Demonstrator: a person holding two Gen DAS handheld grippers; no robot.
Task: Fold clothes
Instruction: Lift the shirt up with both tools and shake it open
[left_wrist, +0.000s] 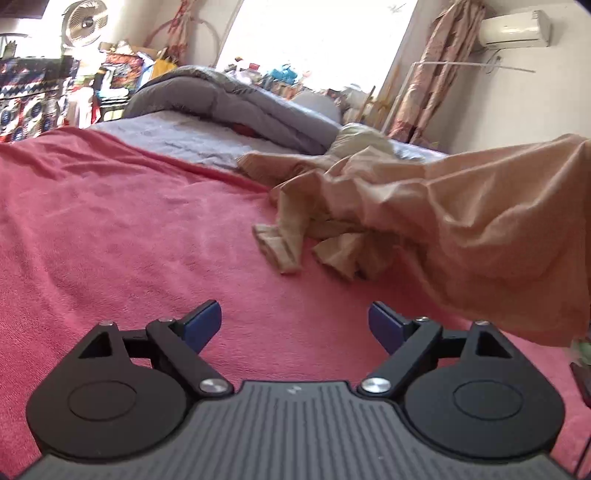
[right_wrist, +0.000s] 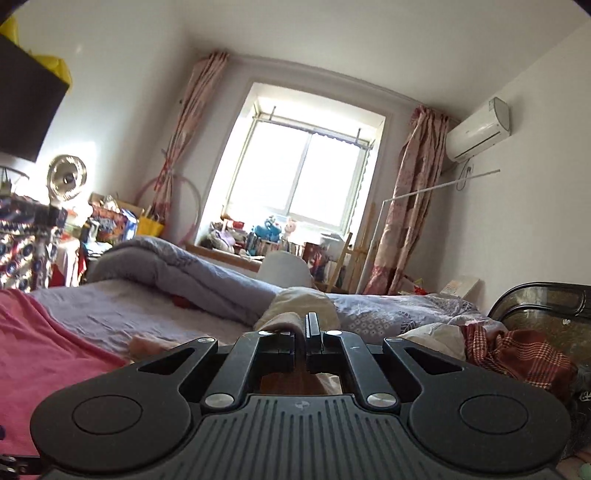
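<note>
Two hand-held grippers in play. We see the left hand-held gripper (left_wrist: 294, 320) spread wide over the pink blanket (left_wrist: 110, 229), nothing between its blue pads (left_wrist: 204, 325). Peach garment (left_wrist: 424, 218) lies crumpled on the blanket ahead, its right side lifted up off the bed toward the frame edge. We see the right hand-held gripper (right_wrist: 303, 334) closed tight, peach cloth (right_wrist: 286, 320) pinched at its tips. Grey quilt (right_wrist: 192, 269) is bunched behind, window (right_wrist: 299, 177) beyond.
</note>
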